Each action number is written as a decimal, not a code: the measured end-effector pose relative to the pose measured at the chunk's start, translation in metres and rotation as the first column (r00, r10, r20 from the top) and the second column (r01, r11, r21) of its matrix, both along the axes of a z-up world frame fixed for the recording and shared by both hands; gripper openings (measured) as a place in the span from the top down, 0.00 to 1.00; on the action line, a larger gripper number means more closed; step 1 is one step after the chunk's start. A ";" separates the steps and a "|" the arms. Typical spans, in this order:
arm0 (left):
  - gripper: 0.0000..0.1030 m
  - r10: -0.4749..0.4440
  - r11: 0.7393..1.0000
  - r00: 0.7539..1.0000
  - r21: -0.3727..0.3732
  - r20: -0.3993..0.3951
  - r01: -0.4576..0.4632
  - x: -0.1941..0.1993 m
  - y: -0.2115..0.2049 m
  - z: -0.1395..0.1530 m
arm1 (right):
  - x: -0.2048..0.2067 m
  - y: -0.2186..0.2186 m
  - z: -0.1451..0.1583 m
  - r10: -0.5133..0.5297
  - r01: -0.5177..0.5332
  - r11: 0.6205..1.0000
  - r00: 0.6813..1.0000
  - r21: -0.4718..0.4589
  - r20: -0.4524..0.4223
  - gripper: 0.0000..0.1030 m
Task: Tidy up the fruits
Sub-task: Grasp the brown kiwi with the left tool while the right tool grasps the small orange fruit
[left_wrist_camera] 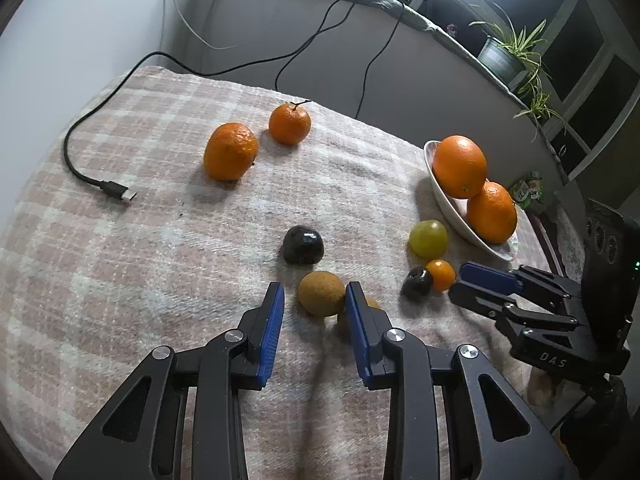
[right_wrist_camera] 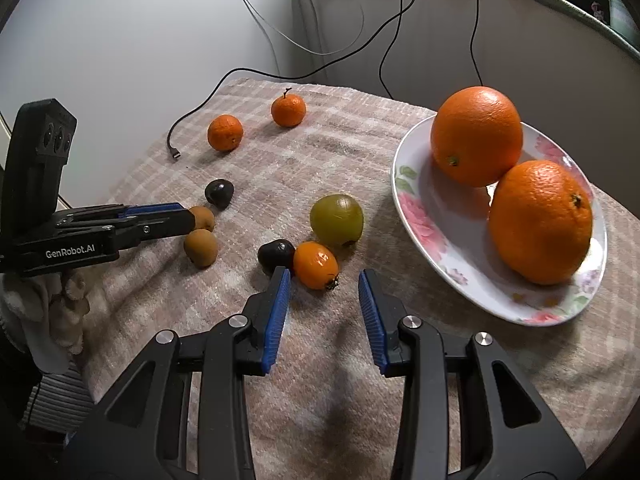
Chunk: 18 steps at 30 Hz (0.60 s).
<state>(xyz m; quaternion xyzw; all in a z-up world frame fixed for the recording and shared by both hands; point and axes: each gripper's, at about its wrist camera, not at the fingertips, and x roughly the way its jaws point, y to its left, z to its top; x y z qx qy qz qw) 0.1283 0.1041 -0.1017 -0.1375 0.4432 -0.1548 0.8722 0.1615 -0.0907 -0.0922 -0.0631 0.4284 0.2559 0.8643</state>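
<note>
The left gripper (left_wrist_camera: pixel 315 300) has narrow, empty fingers; a brown fruit (left_wrist_camera: pixel 321 293) lies just beyond their tips. The right gripper (right_wrist_camera: pixel 324 286) is likewise narrow and empty, with the small orange fruit (right_wrist_camera: pixel 316 265) just ahead.

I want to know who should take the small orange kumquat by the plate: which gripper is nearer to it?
Right. The right gripper has the kumquat just ahead of its jaws; the left gripper is off to the side, at the brown fruits.

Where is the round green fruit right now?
The round green fruit lies on the checked blanket, just left of the flowered white plate, with the small orange fruit touching its near side.
</note>
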 end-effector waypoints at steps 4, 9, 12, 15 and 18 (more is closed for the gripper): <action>0.72 0.001 1.000 1.000 0.001 -0.007 -0.001 0.001 0.000 0.000 | 0.004 0.004 -0.005 0.008 -0.008 1.000 1.000 0.000 -0.015 0.64; 0.72 0.005 1.000 1.000 -0.006 -0.016 -0.006 -0.002 0.001 0.000 | 0.010 0.008 -0.009 0.014 -0.014 1.000 1.000 -0.007 -0.025 0.64; 0.70 0.012 1.000 1.000 -0.013 -0.025 -0.012 0.000 0.003 -0.001 | 0.011 0.008 -0.007 0.015 -0.015 1.000 1.000 -0.001 -0.024 0.64; 0.70 0.005 0.999 0.999 -0.031 -0.034 -0.006 -0.002 0.004 -0.001 | 0.011 0.009 -0.006 0.024 -0.024 1.000 0.999 0.002 -0.029 0.64; 0.70 0.012 1.000 1.000 0.000 -0.029 -0.012 -0.002 0.002 0.000 | 0.009 0.011 -0.007 0.038 -0.038 0.999 0.999 -0.011 -0.026 0.64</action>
